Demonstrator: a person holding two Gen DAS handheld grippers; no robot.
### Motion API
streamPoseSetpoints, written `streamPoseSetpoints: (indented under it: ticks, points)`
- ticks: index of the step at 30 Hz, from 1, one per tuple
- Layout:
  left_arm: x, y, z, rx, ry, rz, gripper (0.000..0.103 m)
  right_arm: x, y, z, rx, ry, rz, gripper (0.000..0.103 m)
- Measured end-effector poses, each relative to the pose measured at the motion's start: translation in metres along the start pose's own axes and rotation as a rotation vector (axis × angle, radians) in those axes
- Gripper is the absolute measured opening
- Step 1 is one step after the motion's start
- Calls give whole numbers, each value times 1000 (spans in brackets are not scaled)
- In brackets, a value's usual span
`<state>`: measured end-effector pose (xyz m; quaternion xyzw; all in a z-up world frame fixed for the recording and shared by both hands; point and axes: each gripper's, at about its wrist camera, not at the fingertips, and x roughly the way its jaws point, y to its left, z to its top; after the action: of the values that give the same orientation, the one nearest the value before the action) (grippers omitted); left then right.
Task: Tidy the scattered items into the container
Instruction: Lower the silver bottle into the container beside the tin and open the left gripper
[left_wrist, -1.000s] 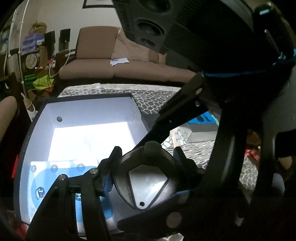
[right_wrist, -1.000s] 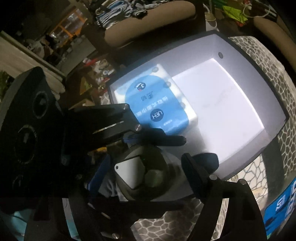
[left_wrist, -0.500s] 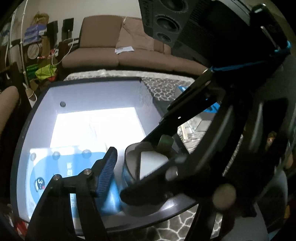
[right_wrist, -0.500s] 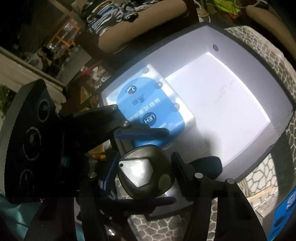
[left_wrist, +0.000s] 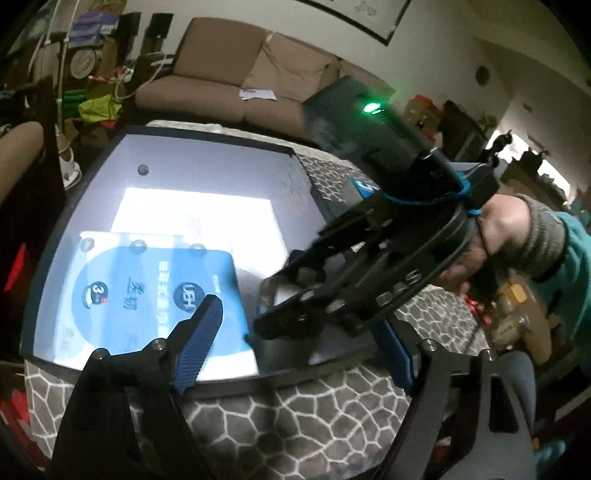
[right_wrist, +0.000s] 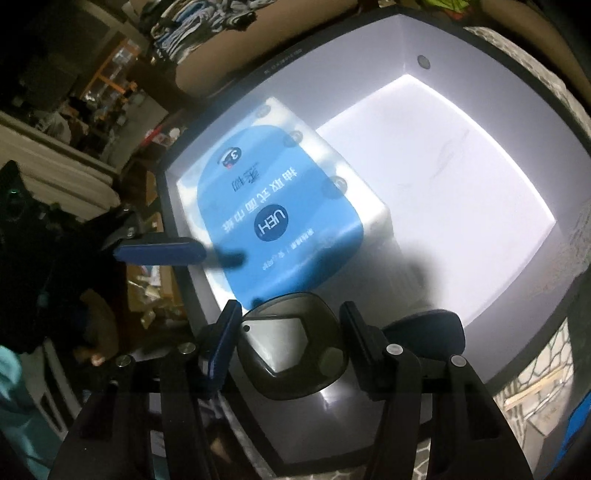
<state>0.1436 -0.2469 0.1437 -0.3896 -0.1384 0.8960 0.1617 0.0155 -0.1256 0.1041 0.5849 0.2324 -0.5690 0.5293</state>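
Held the cup (right_wrist: 291, 347) in right tool (right_wrist: 290, 347) at lower centre, just above box (right_wrist: 480, 55) near corner, beside pack (right_wrist: 280, 218); left tool (left_wrist: 295, 332) opening, empty.

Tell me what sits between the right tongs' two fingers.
The dark smoky cup, over the white bin's near corner beside the blue tissue pack; the right wrist view shows it.

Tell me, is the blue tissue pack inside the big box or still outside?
Inside. The tissue pack lies flat on the white bottom of the box, with the box's grey walls all around it.
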Motion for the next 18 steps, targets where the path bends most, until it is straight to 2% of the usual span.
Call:
streamPoseSetpoints:
  ticks: [4, 9, 14, 18]
  points:
    - [-17, -5, -5, 0, -9, -49, 79, 13, 1, -1, 10, 40, -25, 57]
    - [-39, -8, -5, -20, -53, -89, 79, 14, -2, -4, 21, 38, -34, 59]
    - [-40, 1, 4, -66, -75, -74, 79, -17, -7, -9, 54, -59, 8, 59]
    - [-26, 2, 9, -76, -51, -87, 79, -53, -18, -20, 100, -154, 19, 59]
